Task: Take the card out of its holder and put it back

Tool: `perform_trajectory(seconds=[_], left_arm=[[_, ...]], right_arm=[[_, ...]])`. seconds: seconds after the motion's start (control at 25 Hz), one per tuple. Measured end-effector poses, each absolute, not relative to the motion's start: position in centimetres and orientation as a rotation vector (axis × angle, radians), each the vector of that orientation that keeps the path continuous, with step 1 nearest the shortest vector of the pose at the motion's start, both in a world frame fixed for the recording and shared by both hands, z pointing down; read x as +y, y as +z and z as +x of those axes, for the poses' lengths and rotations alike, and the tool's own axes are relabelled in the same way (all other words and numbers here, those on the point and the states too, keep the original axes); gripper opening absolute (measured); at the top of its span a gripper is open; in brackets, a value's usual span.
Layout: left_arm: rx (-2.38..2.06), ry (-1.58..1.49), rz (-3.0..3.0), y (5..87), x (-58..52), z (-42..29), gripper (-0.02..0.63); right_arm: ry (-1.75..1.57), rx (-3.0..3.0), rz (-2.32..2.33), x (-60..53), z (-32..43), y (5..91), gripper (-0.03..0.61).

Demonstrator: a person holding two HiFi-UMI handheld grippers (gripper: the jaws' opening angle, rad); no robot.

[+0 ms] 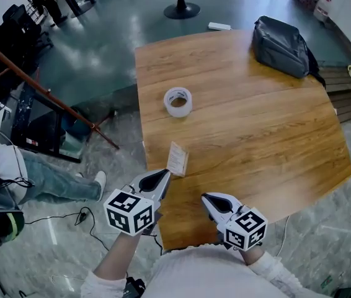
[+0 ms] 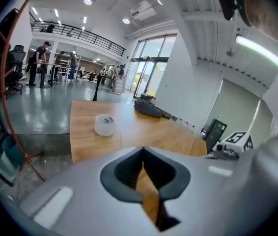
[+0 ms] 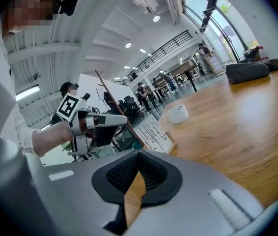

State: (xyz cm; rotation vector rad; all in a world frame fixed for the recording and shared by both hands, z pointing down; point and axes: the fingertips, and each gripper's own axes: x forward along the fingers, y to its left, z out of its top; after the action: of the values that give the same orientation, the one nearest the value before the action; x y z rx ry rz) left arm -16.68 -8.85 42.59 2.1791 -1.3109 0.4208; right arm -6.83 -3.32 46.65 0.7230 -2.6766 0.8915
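Observation:
A white printed card [image 1: 177,158] stands tilted in a small wooden holder [image 1: 177,172] near the front left edge of the wooden table [image 1: 268,141]. In the right gripper view the card [image 3: 152,133] shows its printed face. My left gripper [image 1: 162,177] is shut and holds nothing; its tips hover just below and left of the card. My right gripper [image 1: 208,198] is also shut with nothing in it, a little to the right over the table's front edge. From the right gripper view the left gripper [image 3: 124,120] hangs just left of the card. The left gripper view does not show the card.
A roll of clear tape [image 1: 178,101] lies beyond the card, and a grey bag [image 1: 281,45] sits at the far right corner. A person [image 1: 39,176] sits on the floor to the left, beside a slanted pole [image 1: 51,98]. Wooden slats [image 1: 343,92] lie off the table's right edge.

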Motion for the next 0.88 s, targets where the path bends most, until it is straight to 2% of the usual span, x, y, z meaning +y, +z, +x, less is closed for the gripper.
perform_trajectory(seconds=[0.28,0.4,0.88], left_arm=[[-1.238,0.526,2.206,42.2,-11.3,-17.3,0.011],[-1.192,0.574,2.211,42.5,-12.1,-17.3,0.058],[-1.005,0.742,2.058,45.5,-14.6,-17.6,0.083]], right_arm=[[0.931,-2.671,0.71,-3.8,-7.5,47.2,-0.003],[0.945,-2.683,0.706,-4.1,-7.7,47.3,-0.003],[1.003,-2.662,0.713,-6.0,-7.0,48.3,-0.003]])
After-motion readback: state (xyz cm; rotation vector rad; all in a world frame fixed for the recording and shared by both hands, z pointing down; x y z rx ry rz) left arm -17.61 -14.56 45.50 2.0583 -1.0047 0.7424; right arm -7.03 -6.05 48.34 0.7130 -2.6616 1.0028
